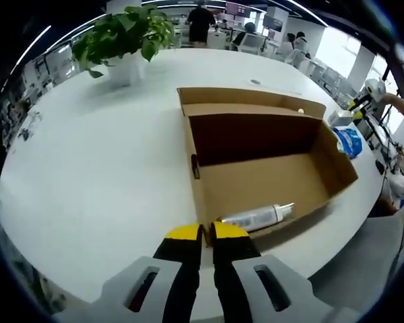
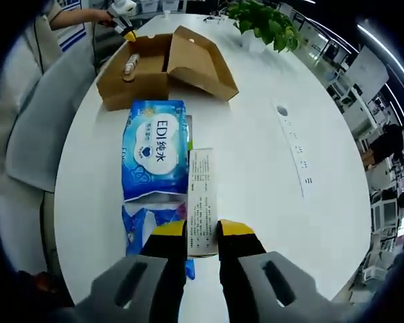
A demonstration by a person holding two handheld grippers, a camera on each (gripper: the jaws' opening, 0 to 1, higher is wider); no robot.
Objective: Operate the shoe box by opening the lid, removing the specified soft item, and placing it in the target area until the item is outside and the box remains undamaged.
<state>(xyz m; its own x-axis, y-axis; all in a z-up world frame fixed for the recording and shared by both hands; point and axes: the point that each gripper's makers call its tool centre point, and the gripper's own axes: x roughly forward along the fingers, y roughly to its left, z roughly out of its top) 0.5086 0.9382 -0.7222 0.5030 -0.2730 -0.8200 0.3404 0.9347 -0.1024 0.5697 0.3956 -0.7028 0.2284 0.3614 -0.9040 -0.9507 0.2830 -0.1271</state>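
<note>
The brown cardboard shoe box point(image 1: 269, 178) lies on the white table with its lid point(image 1: 246, 101) folded back. A silver spray bottle point(image 1: 256, 217) lies inside against the near wall. My left gripper point(image 1: 205, 233) hovers just before that wall, its yellow-tipped jaws pressed together on nothing. In the right gripper view the box point(image 2: 145, 77) stands at the far end, with the bottle point(image 2: 130, 65) in it. A blue soft tissue pack point(image 2: 155, 151) lies outside it on the table. A slim white carton point(image 2: 202, 202) lies beside the pack, and my right gripper point(image 2: 202, 230) is shut on its near end.
A potted plant point(image 1: 124, 37) stands at the back of the round white table point(image 1: 87, 175). A person in light clothes point(image 2: 34, 108) stands at the table edge by the box. More blue packaging point(image 2: 138, 229) lies under the near end of the pack. Desks and people fill the background.
</note>
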